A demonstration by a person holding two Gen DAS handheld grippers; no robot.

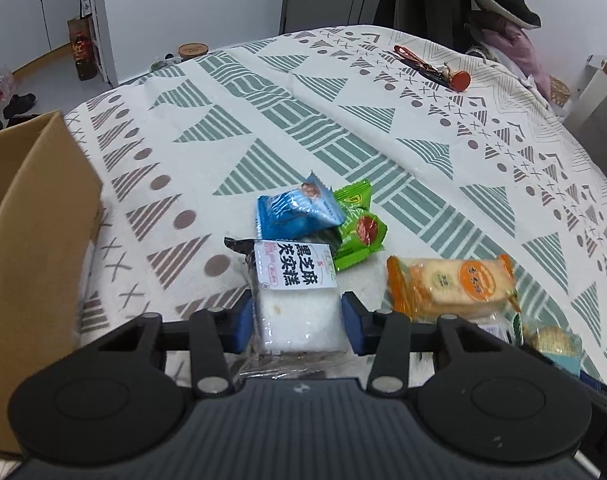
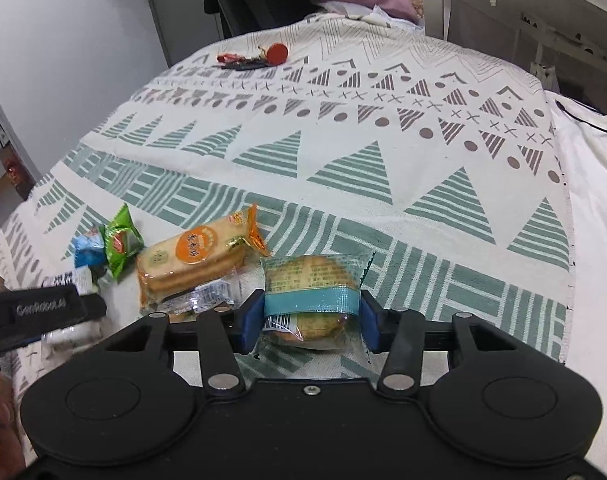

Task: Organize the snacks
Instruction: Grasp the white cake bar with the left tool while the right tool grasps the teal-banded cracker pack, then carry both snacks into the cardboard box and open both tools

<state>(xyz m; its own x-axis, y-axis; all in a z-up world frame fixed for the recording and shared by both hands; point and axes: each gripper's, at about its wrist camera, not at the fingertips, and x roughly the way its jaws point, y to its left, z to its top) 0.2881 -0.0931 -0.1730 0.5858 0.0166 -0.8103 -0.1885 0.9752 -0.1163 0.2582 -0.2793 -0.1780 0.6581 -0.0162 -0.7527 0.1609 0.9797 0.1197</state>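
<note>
We've got both grips closed: left gripper [image 1: 297, 322] on white cake pack [image 1: 293, 300], right gripper [image 2: 311, 322] on cracker pack [image 2: 313, 292]. Next: lift, move to box [image 1: 35, 216].

five snack packets [image 1: 297, 304], one cardboard box [image 1: 35, 248], one patterned cloth [image 1: 303, 120]

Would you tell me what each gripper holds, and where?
Left gripper: white cake packet, by its sides. Right gripper: teal-banded biscuit packet, by its sides.
</note>
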